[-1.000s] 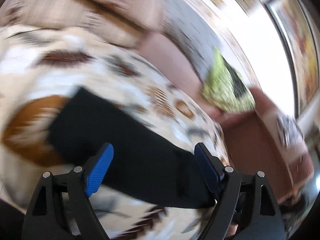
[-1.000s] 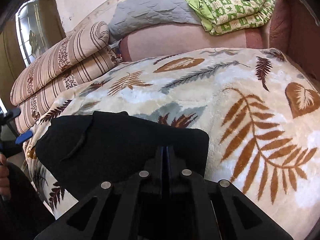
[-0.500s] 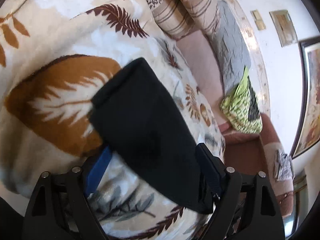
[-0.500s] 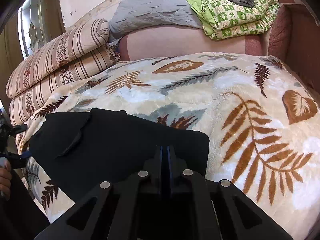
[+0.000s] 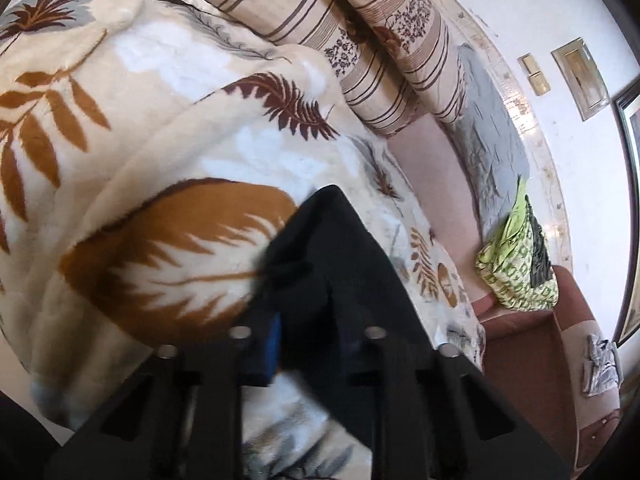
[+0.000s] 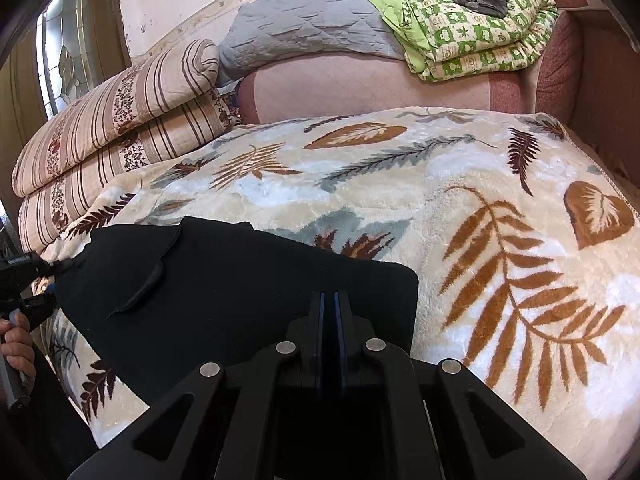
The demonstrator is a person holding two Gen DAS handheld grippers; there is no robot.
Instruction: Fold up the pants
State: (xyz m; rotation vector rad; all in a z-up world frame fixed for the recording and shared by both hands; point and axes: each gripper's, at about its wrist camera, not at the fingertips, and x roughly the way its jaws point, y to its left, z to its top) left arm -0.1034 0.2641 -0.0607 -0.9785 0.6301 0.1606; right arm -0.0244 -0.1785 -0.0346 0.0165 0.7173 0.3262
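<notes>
Here the black pants (image 6: 248, 292), lying on the leaf-patterned blanket (image 6: 460, 208), are being clamped at opposite ends by the left gripper (image 5: 312, 332) and right gripper (image 6: 329, 320), and should be lifted evenly.

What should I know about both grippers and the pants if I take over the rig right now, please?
Left gripper: closing on one end of the black pants; I cannot tell if it is fully clamped.
Right gripper: shut on the opposite end.
The pants lie flat on the leaf-print blanket, already folded into a compact strip with a flap on top.
Left to do: bring the ends together for the last fold, then let go.
</notes>
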